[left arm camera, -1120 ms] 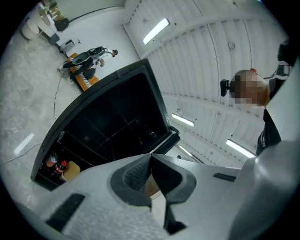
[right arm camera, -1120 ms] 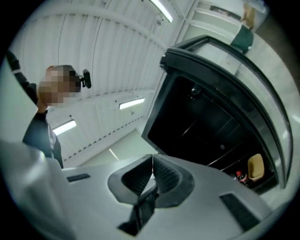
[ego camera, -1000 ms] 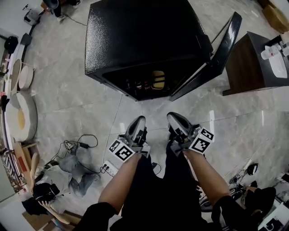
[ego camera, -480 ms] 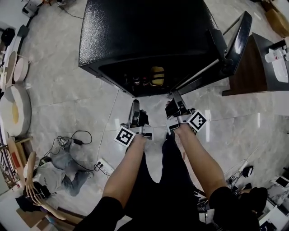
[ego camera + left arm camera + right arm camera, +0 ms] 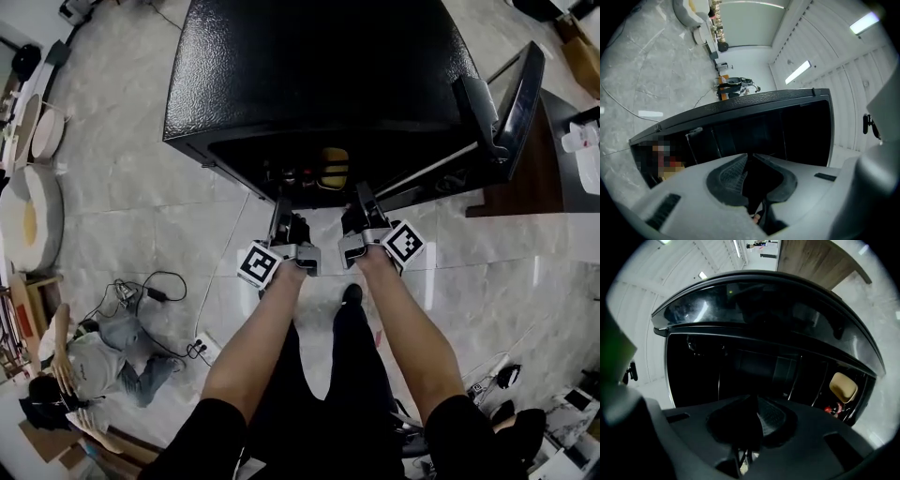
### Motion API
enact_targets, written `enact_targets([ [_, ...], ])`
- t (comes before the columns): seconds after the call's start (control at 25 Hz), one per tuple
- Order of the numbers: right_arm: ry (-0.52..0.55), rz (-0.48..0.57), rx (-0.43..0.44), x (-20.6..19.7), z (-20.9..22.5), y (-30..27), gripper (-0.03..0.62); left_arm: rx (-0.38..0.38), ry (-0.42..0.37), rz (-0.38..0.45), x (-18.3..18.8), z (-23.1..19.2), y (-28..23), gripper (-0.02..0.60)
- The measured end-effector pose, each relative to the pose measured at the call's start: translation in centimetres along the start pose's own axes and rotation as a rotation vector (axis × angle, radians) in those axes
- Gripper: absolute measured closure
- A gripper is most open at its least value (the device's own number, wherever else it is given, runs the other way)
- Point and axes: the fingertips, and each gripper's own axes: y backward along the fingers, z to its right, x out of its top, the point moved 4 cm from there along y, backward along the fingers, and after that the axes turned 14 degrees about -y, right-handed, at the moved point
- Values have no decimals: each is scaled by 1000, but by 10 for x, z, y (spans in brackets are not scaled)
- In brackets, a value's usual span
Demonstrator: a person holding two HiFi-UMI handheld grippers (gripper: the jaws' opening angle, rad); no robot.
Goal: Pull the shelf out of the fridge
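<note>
Tongs (image 5: 279,206) (image 5: 364,193) closed, empty, before fridge (image 5: 309,75)

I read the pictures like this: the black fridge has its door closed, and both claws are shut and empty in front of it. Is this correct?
Not quite. The door of the fridge is open, swung out to the right, as the head view shows. The rest holds: the left claw and the right claw are shut and empty in front of it.

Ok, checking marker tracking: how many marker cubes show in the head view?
2: one cube on the left gripper, one on the right gripper, both before the open fridge. None looks hidden.
</note>
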Motion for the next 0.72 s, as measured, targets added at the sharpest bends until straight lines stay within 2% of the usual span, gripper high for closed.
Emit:
enact_targets([
  [0.16, 5, 10, -36, 7, 14, -7, 566, 53, -5, -4, -5, -18, -8, 558],
  [0.28, 29, -5, -63, 10, 24, -12, 562, 64, -3, -7, -6, -24, -13, 558],
  [0.36, 29, -4, -84, 12, 30, -15, 522, 71, -6, -6, -7, -27, -16, 558],
  [0.44, 25, 6, -92, 14, 31, -19, 516, 78, -11, -10, -7, -29, -20, 556],
  [0.48, 21, 14, -93, 15, 31, -21, 516, 79, -12, -12, -7, -30, -22, 545],
  [0.56, 8, 28, -92, 16, 34, -25, 514, 79, -6, -14, -7, -32, -27, 475],
  [0.72, -17, 37, -92, 16, 41, -34, 510, 91, 15, -4, -7, -38, -33, 462],
])
